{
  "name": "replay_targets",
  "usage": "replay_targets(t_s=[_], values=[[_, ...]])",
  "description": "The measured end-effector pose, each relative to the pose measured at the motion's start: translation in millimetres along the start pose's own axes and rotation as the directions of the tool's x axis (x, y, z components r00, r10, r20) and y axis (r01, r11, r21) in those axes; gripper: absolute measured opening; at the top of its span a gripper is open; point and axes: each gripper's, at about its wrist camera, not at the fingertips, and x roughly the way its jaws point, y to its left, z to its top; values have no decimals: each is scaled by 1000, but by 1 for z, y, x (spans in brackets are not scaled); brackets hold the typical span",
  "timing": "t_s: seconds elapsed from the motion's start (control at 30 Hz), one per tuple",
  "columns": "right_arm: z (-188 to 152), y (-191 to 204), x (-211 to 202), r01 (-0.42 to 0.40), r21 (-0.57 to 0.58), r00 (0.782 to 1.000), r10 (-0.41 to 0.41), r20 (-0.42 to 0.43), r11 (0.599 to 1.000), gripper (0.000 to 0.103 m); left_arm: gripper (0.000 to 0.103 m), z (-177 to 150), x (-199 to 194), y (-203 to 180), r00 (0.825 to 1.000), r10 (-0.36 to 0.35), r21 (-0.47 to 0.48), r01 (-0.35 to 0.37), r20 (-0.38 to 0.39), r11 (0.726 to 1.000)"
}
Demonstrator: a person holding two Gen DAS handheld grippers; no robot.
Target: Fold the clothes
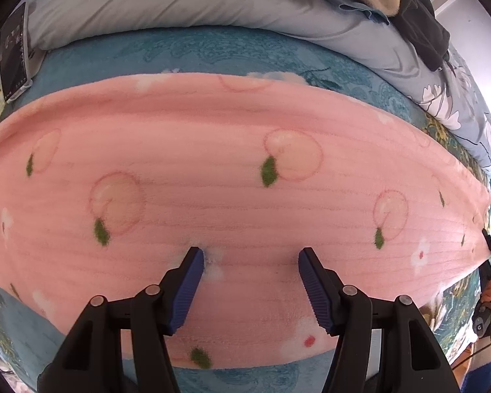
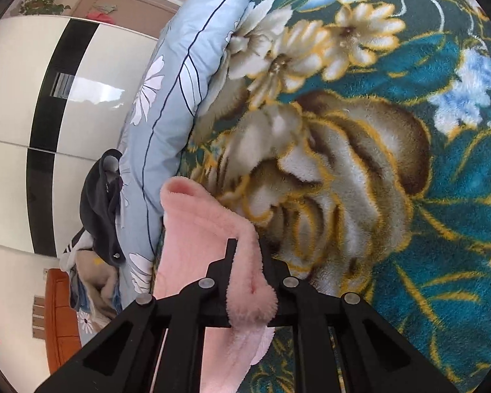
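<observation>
The left gripper [image 1: 250,258] has its jaws spread wide, blue-padded fingers [image 1: 188,290] pointing toward 12 o'clock. The right gripper [image 2: 245,249] is clamped tight (its fingertips mostly hidden); in the left view it sits at 3 o'clock.

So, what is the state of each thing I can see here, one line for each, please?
Left tongs: open, over the garment.
Right tongs: shut on the garment's edge.
Pink fleece garment: spread flat on the bed.
Floral blanket: laid under it.
Dark garment: crumpled, unfolded.
</observation>
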Motion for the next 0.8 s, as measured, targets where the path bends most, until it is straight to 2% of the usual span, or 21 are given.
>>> replay_targets(t_s=[0.07,0.2,0.3,0.5,0.6,0.73,0.8], values=[[0,16,-8,-6,-37,1000,7,9,999,11,64,3,-7,6,1000,-17,-15,17,11,1000],[-6,79,-24,-21,-206,1000,25,17,978,11,64,15,-29,20,997,-48,-51,51,59,997],[-25,134,-31,-41,-337,999,46,5,941,11,64,31,-49,42,991,-78,-101,89,106,991],[-72,197,-19,-68,-486,997,43,-61,872,10,64,39,-79,89,975,-129,-214,168,183,962],[-93,227,-13,-80,-549,995,35,-92,832,10,64,35,-89,100,968,-138,-216,183,208,959],[-69,209,-5,13,-504,996,-55,-69,863,10,65,29,-91,109,969,-142,-226,188,204,956],[-53,197,-13,9,-460,998,-36,-51,888,10,65,28,-89,110,969,-140,-230,186,201,955]])
